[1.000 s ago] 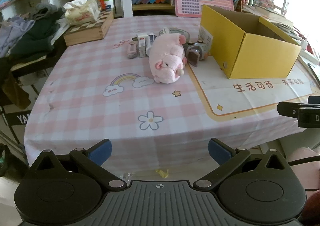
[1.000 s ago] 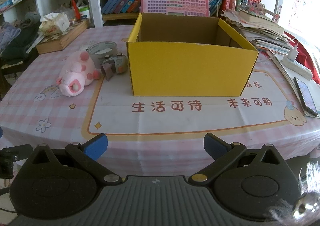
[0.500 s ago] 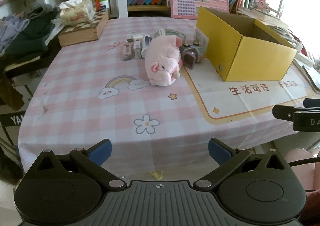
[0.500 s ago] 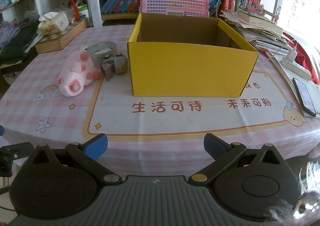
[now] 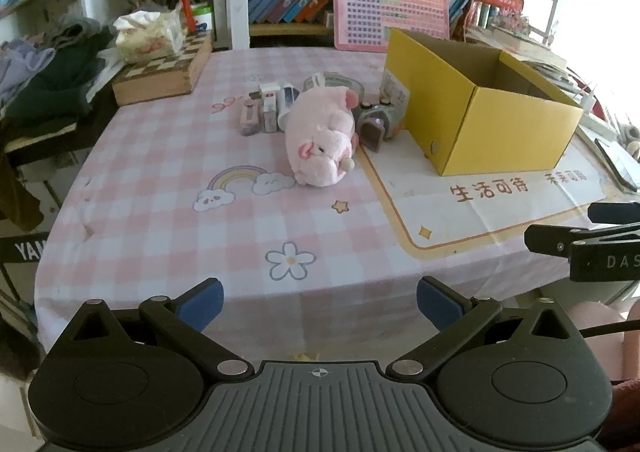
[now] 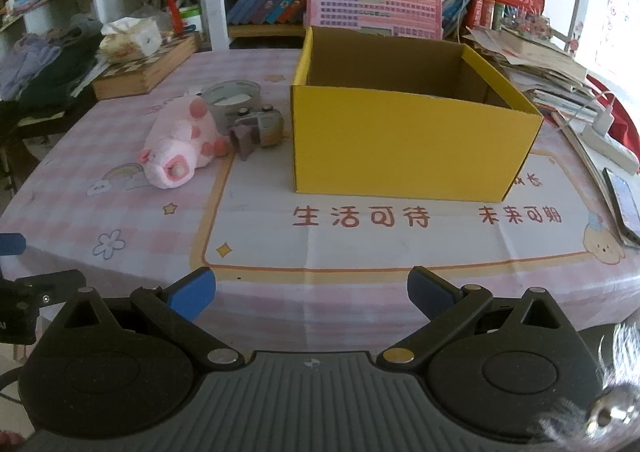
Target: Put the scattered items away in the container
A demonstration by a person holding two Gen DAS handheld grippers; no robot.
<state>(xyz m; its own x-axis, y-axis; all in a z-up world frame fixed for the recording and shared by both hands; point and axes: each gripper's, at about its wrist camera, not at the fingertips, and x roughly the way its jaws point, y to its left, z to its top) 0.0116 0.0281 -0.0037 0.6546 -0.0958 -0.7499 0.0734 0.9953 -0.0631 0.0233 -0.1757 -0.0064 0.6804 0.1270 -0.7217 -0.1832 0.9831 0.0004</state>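
My left gripper (image 5: 318,302) is spread wide with nothing between its 2 fingers, short of the table's near edge. Ahead, small boxes (image 5: 264,111), the pink plush pig (image 5: 322,137), a tape roll (image 6: 232,99) and a grey tape dispenser (image 6: 262,127) cluster left of the yellow box (image 6: 404,147). My right gripper (image 6: 312,288) is also spread, holding nothing, facing that box.

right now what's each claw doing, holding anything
Left claw: open, holding nothing, short of the pink checked tablecloth.
Right claw: open, holding nothing, facing the yellow cardboard box.
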